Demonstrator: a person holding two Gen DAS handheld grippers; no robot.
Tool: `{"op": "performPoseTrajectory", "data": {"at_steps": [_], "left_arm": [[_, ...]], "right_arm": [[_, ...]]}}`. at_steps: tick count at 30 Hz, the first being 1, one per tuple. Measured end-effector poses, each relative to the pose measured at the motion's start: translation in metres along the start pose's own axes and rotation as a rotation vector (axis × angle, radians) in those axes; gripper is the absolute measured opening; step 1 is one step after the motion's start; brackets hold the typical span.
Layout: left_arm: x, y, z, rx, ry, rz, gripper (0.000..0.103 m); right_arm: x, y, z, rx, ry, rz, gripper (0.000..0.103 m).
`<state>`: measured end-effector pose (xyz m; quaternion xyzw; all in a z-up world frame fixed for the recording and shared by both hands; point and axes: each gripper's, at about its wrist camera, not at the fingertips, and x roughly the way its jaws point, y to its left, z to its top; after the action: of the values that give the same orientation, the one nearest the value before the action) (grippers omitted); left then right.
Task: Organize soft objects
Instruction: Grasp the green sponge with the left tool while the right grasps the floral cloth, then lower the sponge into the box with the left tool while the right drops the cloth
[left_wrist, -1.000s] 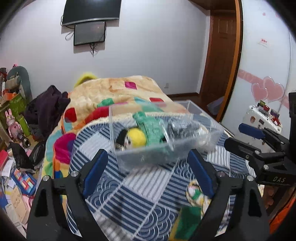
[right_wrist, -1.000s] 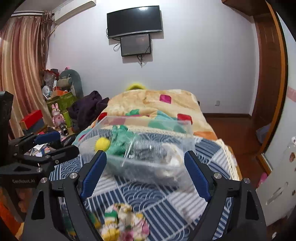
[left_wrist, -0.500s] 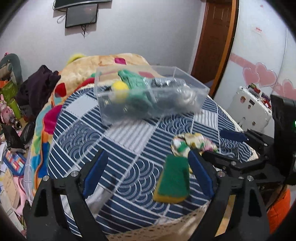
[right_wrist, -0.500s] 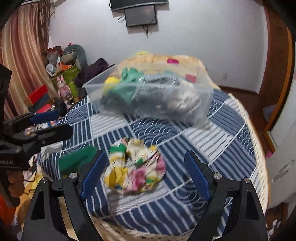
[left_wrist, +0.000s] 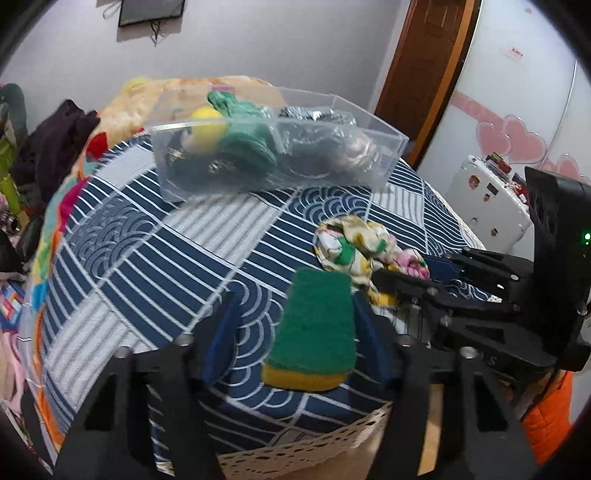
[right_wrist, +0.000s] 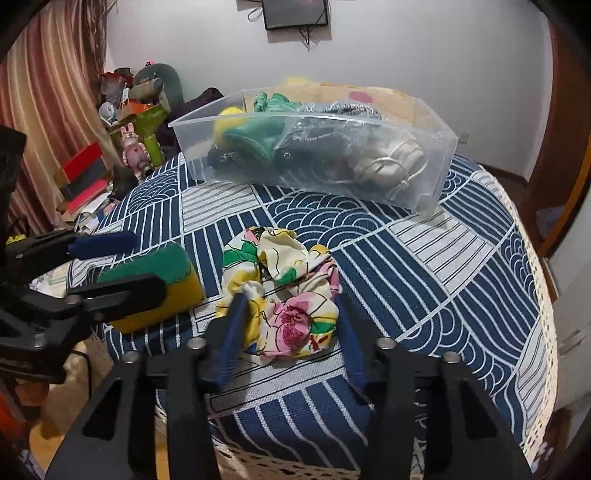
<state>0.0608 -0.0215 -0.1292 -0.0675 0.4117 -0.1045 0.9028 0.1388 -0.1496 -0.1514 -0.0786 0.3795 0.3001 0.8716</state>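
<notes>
A green and yellow sponge (left_wrist: 314, 328) lies near the front edge of the blue patterned tablecloth (left_wrist: 155, 258). My left gripper (left_wrist: 295, 314) is open with its fingers either side of the sponge; it also shows in the right wrist view (right_wrist: 110, 266). A crumpled floral cloth (right_wrist: 284, 295) lies right of the sponge (right_wrist: 162, 280). My right gripper (right_wrist: 288, 317) is open with its fingers straddling the cloth's near part. A clear plastic bin (right_wrist: 314, 147) at the far side holds a green cloth, a yellow soft toy and bagged soft things.
The table's lace-trimmed front edge (left_wrist: 306, 443) is just below both grippers. A bed with a colourful blanket (left_wrist: 122, 110) lies beyond the bin. Clutter and toys (right_wrist: 136, 122) stand at the left, and a wooden door (left_wrist: 424, 74) at the right.
Both grippers have come down and forward from facing the bin to the table's front. The left now straddles the sponge and the right straddles the floral cloth, both narrower.
</notes>
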Motion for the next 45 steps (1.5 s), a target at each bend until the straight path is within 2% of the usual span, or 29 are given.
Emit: {"op": "performPoseTrajectory", "data": {"at_steps": [1,2,4,6,15,27,33,39,45], "left_arm": [[0.002,-0.001,-0.001,-0.001,0.008,-0.014,0.043],[0.003,-0.002,-0.002,0.000,0.010,-0.026,0.041],[0.001,-0.005,-0.003,0.008,-0.002,-0.024,0.038],[-0.003,-0.006,-0.003,0.018,-0.017,-0.010,0.037],[-0.022,0.000,0.019,0.024,-0.103,0.032,0.037],[-0.044,0.006,0.083,0.018,-0.283,0.083,0.037],[-0.039,0.010,0.108,0.010,-0.338,0.107,0.037],[-0.015,0.017,0.129,-0.011,-0.328,0.131,0.037],[0.007,0.022,0.141,-0.034,-0.308,0.122,0.037]], "right_arm": [[0.000,-0.001,0.000,0.000,-0.003,-0.001,0.024],[0.000,-0.001,0.000,0.001,-0.006,-0.004,0.022],[-0.002,-0.002,0.000,0.005,-0.014,-0.006,0.016],[-0.004,-0.003,0.001,0.008,-0.026,-0.012,0.014],[-0.026,-0.011,0.013,0.038,-0.112,-0.011,0.013],[-0.056,-0.018,0.059,0.033,-0.284,-0.034,0.013],[-0.062,-0.024,0.080,0.047,-0.352,-0.061,0.013],[-0.057,-0.032,0.099,0.064,-0.376,-0.094,0.013],[-0.039,-0.040,0.105,0.089,-0.341,-0.105,0.013]]}}
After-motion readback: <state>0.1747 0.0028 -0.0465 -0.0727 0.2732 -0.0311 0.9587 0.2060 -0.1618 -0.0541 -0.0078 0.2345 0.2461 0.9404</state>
